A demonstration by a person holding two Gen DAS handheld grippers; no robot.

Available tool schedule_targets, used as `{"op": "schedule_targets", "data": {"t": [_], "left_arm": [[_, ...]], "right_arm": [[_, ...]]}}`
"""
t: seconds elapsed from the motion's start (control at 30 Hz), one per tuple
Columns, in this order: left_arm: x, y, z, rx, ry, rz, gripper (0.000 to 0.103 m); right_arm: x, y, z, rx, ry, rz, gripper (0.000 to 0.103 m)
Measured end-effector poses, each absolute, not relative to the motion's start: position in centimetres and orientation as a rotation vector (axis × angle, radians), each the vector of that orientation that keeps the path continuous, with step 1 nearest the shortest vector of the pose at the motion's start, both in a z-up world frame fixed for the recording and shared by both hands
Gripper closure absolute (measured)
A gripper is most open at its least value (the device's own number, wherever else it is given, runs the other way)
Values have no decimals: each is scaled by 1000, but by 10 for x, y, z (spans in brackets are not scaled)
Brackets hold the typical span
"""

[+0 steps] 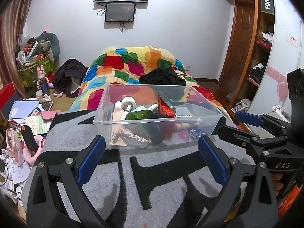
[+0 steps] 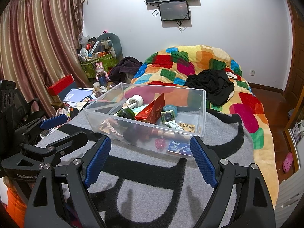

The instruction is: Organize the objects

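Resting on the grey blanket with black lettering, the clear plastic bin serves as landmark. Left of it, the left gripper hovers just short of its near wall, fingers spread wide with nothing between them. Inside the bin lie a green glass bottle, a white tape roll, a red packet, a braided pink cord and a blue "Max" box. Right of it, the right gripper also stands spread and empty, near the front wall. Behind the bin lies a colourful quilt.
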State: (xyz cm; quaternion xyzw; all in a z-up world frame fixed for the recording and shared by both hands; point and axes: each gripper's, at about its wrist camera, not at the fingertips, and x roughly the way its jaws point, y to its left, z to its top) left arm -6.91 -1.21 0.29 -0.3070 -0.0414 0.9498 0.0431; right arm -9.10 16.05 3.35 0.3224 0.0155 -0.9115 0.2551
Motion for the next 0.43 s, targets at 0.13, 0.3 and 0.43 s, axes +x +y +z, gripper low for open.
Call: {"op": "schedule_targets", "data": {"t": [0.13,0.3,0.43], "left_arm": [[-69,-14,3,-942,-140,2908,4],[-68,-14,4,-929,-137,2922,4],[-65,-13,6,-911,-123,2932,3]], "right_arm": [[-90,159,33,877,41,-2473,20],[-89,158,32,881,41,-2473,20],[-89,158,32,881,42,-2472,20]]}}
